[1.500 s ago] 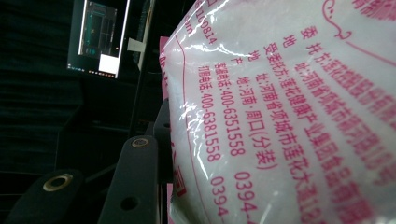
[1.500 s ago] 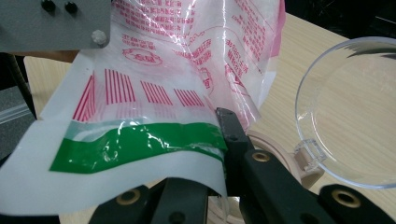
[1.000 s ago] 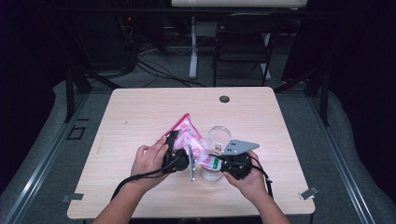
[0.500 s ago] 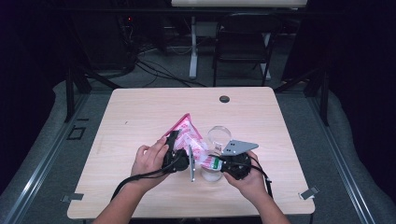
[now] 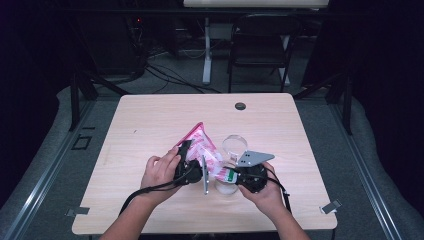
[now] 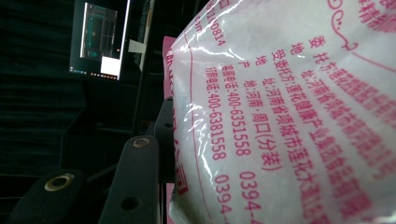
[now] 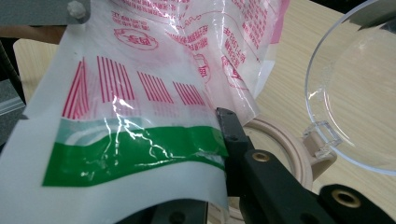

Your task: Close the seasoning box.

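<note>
Nothing has shifted over the last second: above the desk's (image 5: 150, 120) near edge, both grippers hold the pink-printed bag (image 5: 202, 145) steady, so pouring looks paused. The left gripper (image 5: 192, 170) clamps its body, the right gripper (image 5: 232, 176) pinches the green corner. The right gripper view reveals the open-lidded container (image 7: 299, 154) beneath.

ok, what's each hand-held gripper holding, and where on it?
Both grip the plastic bag: left hand-held gripper on its side, right hand-held gripper at the green-striped end.
</note>
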A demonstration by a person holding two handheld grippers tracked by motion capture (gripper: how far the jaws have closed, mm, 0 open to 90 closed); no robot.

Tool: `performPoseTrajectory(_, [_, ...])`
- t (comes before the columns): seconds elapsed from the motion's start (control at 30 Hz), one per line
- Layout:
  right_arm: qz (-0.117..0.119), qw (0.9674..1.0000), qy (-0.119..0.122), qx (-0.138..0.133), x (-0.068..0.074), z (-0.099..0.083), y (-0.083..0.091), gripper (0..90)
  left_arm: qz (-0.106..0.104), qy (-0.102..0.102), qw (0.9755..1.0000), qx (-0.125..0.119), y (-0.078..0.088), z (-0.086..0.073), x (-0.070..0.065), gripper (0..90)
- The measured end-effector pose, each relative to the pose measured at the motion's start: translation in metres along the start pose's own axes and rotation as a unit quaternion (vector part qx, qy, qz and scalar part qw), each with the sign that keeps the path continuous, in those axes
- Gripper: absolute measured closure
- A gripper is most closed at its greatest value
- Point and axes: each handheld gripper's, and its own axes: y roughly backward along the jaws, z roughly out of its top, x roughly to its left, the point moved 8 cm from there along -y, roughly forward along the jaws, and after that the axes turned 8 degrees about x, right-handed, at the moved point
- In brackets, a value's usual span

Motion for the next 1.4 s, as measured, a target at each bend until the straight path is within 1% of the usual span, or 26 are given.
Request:
performPoseTrajectory(0.13, [0.001,1.0000,0.003,0.003,-0.0001,-0.0008,-0.0007,90.0,0.001,-0.001,1.0000,0.001,0.0000,-0.0003,0.0000,62.3])
performPoseTrajectory(0.23, [-0.001,1.0000,0.003,0.003,-0.0001,-0.0008,-0.0011,90.0,0.004,-0.002,1.0000,-0.003,-0.0004,0.0000,0.0005,62.3])
performPoseTrajectory(0.4, [0.001,1.0000,0.003,0.005,0.0000,-0.0015,-0.0022,90.0,0.002,-0.003,1.0000,0.000,-0.0003,-0.0004,0.0005,62.3])
performPoseTrajectory(0.5, [0.002,1.0000,0.001,0.003,-0.0001,-0.0017,-0.0028,90.0,0.005,-0.002,1.0000,-0.003,-0.0004,-0.0001,0.0007,62.3])
performPoseTrajectory(0.63, [0.005,1.0000,-0.001,0.003,-0.0005,-0.0023,-0.0034,90.0,0.003,-0.002,1.0000,0.002,0.0004,-0.0003,0.0004,62.3])
performPoseTrajectory(0.83, [0.002,1.0000,-0.003,0.003,-0.0008,-0.0021,-0.0044,90.0,0.008,-0.003,1.0000,-0.002,0.0000,-0.0003,0.0021,62.3])
performPoseTrajectory(0.87, [0.002,1.0000,-0.002,0.004,-0.0008,-0.0023,-0.0044,90.0,0.007,-0.004,1.0000,0.001,0.0006,-0.0005,0.0023,62.4])
performPoseTrajectory(1.1, [0.003,1.0000,-0.002,0.002,-0.0003,-0.0018,-0.0047,90.0,0.010,-0.004,0.9999,-0.001,0.0013,-0.0005,0.0038,62.4])
performPoseTrajectory(1.2, [0.004,1.0000,-0.001,0.002,0.0000,-0.0017,-0.0050,90.0,0.014,-0.009,0.9999,-0.002,0.0016,-0.0005,0.0056,62.4])
performPoseTrajectory(1.23, [0.003,1.0000,-0.001,0.002,0.0000,-0.0017,-0.0051,90.0,0.012,-0.007,0.9999,0.000,0.0019,-0.0010,0.0051,62.4])
performPoseTrajectory(1.4, [0.003,1.0000,0.000,0.002,0.0000,-0.0016,-0.0055,90.0,0.011,-0.007,0.9999,-0.001,0.0019,-0.0009,0.0056,62.4])
